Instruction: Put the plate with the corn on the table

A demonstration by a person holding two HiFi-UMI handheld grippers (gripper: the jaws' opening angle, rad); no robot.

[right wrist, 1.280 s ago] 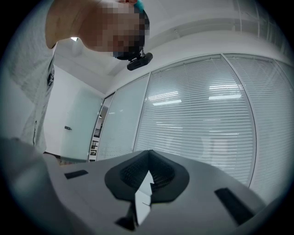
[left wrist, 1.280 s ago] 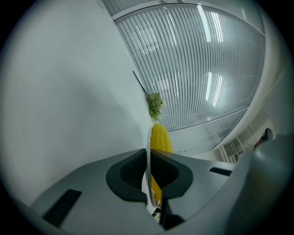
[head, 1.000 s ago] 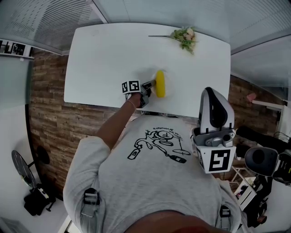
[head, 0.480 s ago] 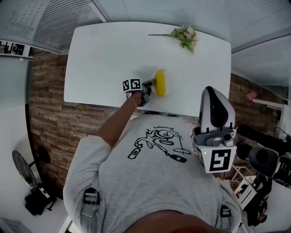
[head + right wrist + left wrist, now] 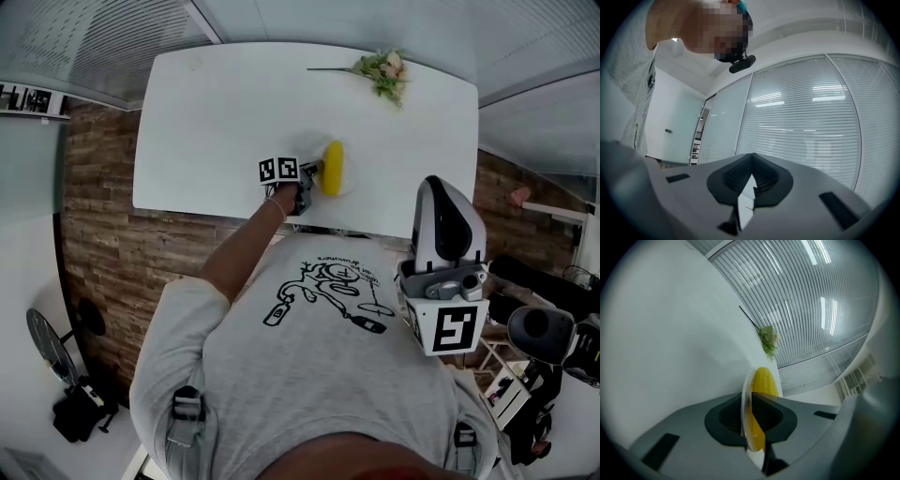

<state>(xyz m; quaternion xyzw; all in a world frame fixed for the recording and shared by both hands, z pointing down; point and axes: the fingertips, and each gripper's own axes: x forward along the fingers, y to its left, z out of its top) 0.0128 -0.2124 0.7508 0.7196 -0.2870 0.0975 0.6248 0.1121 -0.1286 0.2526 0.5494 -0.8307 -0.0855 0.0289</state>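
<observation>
A yellow corn cob [image 5: 331, 168] lies on a small white plate [image 5: 344, 185] over the near part of the white table [image 5: 216, 112]. My left gripper [image 5: 314, 171] is shut on the plate's near rim. In the left gripper view the rim [image 5: 743, 394] runs edge-on between the jaws, with the corn [image 5: 765, 380] just past it and my left gripper [image 5: 749, 397] clamped on it. Whether the plate touches the table cannot be told. My right gripper [image 5: 447, 192] is held off the table at the person's right side; my right gripper [image 5: 750, 176] is shut on nothing and faces window blinds.
A sprig of flowers [image 5: 380, 73] lies at the table's far right, also seen as flowers [image 5: 768, 341] beyond the plate. Brick-pattern floor [image 5: 98, 225] lies left of the table. Dark equipment [image 5: 548, 328] stands at the right.
My left gripper has carried the plate with the corn a little farther in over the table and slightly right. The right gripper has barely moved.
</observation>
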